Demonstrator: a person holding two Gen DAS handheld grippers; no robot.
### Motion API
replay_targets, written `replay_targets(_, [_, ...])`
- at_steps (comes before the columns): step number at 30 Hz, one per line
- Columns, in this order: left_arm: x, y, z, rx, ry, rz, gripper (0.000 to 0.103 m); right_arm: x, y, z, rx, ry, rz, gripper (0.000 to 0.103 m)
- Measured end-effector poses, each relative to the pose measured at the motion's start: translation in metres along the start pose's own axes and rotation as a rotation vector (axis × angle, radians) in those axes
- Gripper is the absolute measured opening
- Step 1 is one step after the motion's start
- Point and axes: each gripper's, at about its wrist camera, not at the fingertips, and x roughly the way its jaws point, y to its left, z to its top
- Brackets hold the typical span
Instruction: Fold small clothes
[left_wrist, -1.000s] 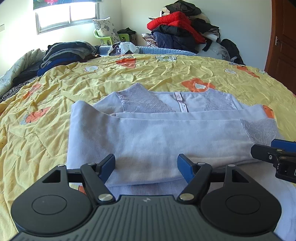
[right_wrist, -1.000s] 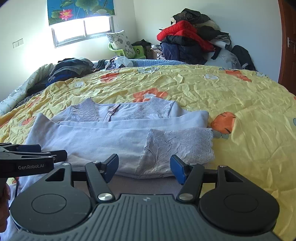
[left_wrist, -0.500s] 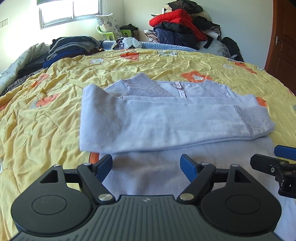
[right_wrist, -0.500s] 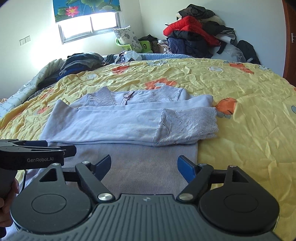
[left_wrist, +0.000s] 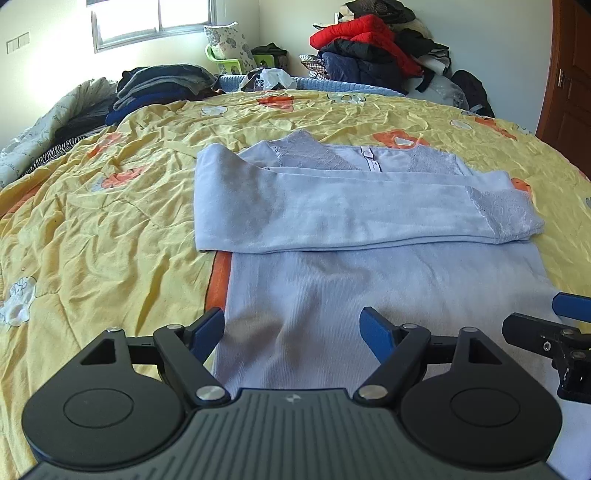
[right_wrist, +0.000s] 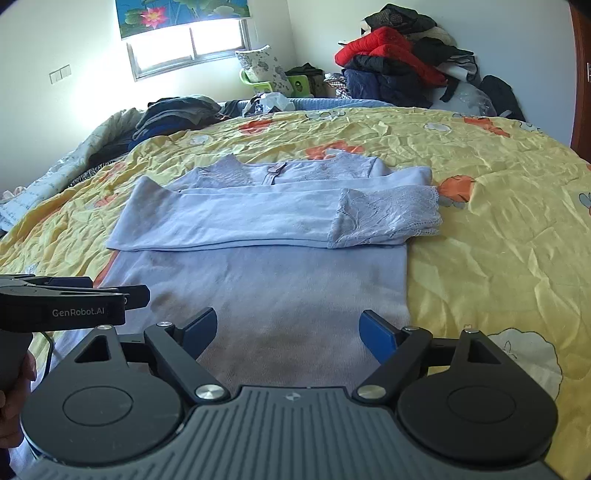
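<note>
Pale blue top (left_wrist: 369, 266) lies flat on the yellow bedspread (left_wrist: 92, 229), both sleeves folded across its chest. Left gripper (left_wrist: 291, 328) hovers over the lower body, jaws wide, nothing between them. Right gripper (right_wrist: 288, 330), jaws just opening, is likewise wide and empty.

Your left gripper (left_wrist: 291, 328) body covers the near hem of the top (left_wrist: 369, 288), so you can't see where the cloth ends toward you. Same deal from the right gripper (right_wrist: 288, 332). Off to its left, your hand (right_wrist: 14, 398) is chopped by the frame edge, only a bit of fingers showing. In the left view, the right gripper (left_wrist: 554, 332) is cut off at the right edge. The tag at the collar (left_wrist: 370, 162) is too tiny to read. The folded sleeves (left_wrist: 351, 210) cover the chest.
</note>
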Motion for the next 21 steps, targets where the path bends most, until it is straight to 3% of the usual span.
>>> replay_targets(21, [-0.011,-0.008,-0.016,0.053,0.012,0.029,0.085,-0.026,0.011,-0.014,-0.061,-0.010,0.007,0.086])
